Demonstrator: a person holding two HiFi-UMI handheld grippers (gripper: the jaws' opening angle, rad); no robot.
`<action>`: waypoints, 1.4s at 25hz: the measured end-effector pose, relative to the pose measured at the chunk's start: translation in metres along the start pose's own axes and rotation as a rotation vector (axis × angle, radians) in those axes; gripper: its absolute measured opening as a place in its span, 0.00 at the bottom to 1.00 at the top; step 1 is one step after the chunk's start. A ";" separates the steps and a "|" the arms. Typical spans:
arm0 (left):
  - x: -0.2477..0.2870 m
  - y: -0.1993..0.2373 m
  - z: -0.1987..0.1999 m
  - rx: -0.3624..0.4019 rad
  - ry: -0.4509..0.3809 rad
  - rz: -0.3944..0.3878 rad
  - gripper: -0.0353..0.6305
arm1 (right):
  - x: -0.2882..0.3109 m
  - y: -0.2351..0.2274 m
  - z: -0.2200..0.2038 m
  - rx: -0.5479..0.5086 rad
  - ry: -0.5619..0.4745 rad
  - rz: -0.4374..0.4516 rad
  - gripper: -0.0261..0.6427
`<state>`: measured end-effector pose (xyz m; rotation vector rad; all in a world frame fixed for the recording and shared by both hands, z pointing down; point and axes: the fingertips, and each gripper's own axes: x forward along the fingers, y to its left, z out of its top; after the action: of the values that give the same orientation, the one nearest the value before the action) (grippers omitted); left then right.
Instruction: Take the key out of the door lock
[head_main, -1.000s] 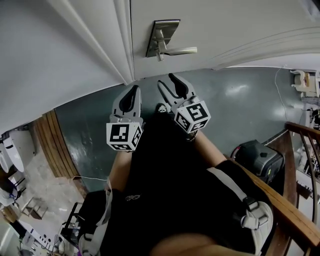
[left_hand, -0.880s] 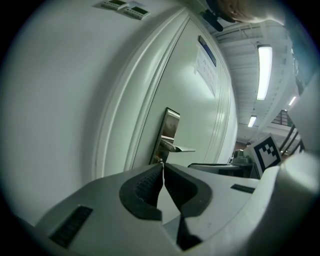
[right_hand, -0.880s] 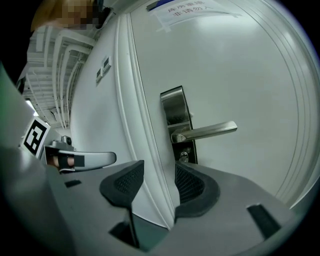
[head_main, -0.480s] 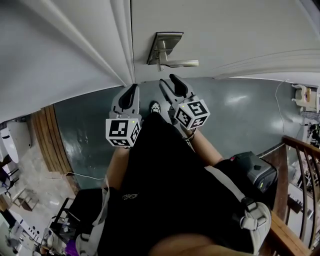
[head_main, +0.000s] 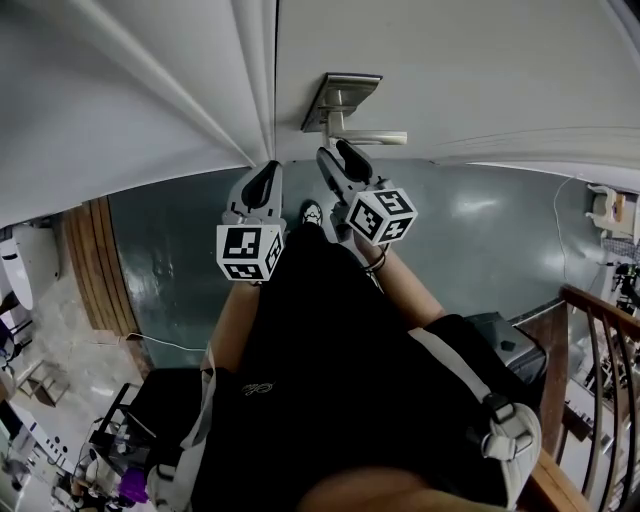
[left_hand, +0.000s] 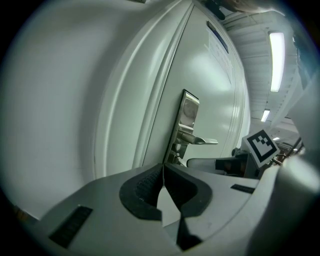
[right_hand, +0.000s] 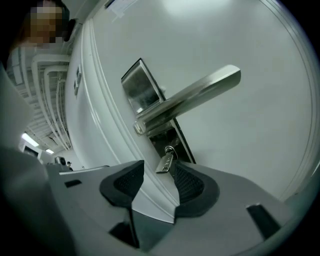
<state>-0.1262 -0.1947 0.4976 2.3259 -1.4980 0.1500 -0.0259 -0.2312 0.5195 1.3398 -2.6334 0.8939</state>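
A small silver key (right_hand: 165, 161) hangs from the lock in the steel plate (right_hand: 142, 87), just under the lever handle (right_hand: 190, 100) of the white door (right_hand: 240, 150). My right gripper (right_hand: 159, 176) is open, and the key sits between its two tips without touching the pads. In the head view this right gripper (head_main: 335, 165) points up at the lock plate (head_main: 340, 100); the key is hidden there. My left gripper (head_main: 265, 185) is beside it near the door frame. In its own view the left gripper (left_hand: 162, 172) is shut on nothing, with the plate (left_hand: 189, 115) ahead.
The door frame (head_main: 255, 90) runs left of the lock. Below lie a dark green floor (head_main: 480, 220), a person's shoe (head_main: 311, 212), wooden boards (head_main: 90, 280) at left, and a wooden railing (head_main: 590, 300) with a dark bag (head_main: 510, 335) at right.
Both grippers have moved up toward the door, the right one closing in on the lock plate. The head camera has shifted nearer the door.
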 end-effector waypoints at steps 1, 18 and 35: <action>0.000 0.001 0.000 -0.001 0.002 0.001 0.09 | 0.002 -0.002 0.001 0.027 -0.006 0.000 0.33; 0.009 0.007 0.001 0.004 0.013 0.002 0.09 | 0.023 -0.023 0.004 0.496 -0.130 0.056 0.26; 0.013 0.013 0.002 0.004 0.015 0.002 0.09 | 0.033 -0.029 0.007 0.776 -0.238 0.072 0.11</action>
<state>-0.1324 -0.2116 0.5030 2.3210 -1.4945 0.1706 -0.0227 -0.2719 0.5367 1.5504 -2.6009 2.0230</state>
